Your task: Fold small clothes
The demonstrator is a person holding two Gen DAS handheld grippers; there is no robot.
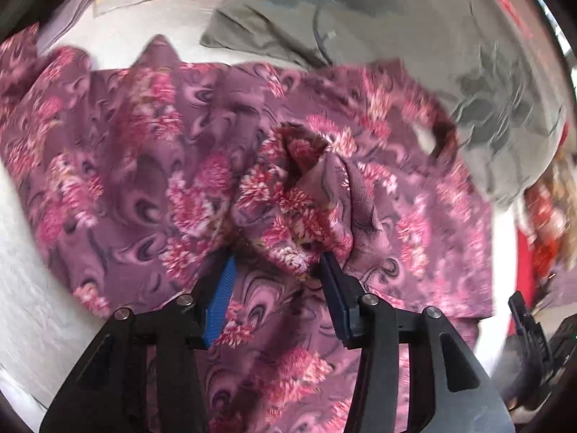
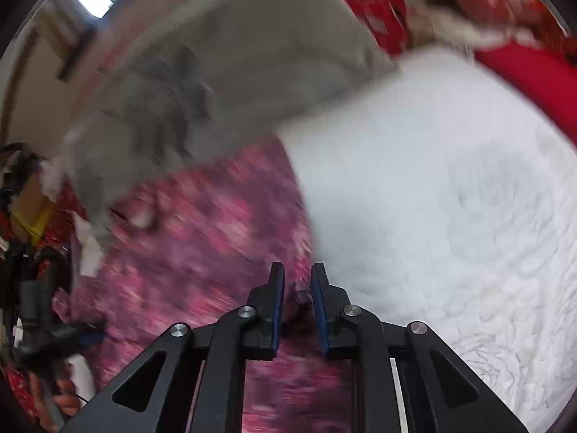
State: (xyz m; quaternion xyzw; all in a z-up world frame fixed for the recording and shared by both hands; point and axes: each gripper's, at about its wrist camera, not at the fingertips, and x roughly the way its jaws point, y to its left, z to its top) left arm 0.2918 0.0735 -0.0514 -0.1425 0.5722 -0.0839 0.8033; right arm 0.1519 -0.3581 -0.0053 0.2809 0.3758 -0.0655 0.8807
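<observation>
Floral garment [image 1: 151,151] bunched between spread left tongs [image 1: 277,263]

Item count, both wrist views

Garments: one purple flowered garment [image 1: 151,151], center of frame; one grey garment [image 1: 414,32], upper right. Surface: one white cloth [image 2: 450,187], right of frame. Grippers: two, left gripper [image 1: 277,263] and right gripper [image 2: 297,274].

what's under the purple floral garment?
The purple floral garment lies on a white textured cover, visible around its edges. A grey garment lies beyond it. Whatever sits directly beneath the floral fabric is covered.
</observation>
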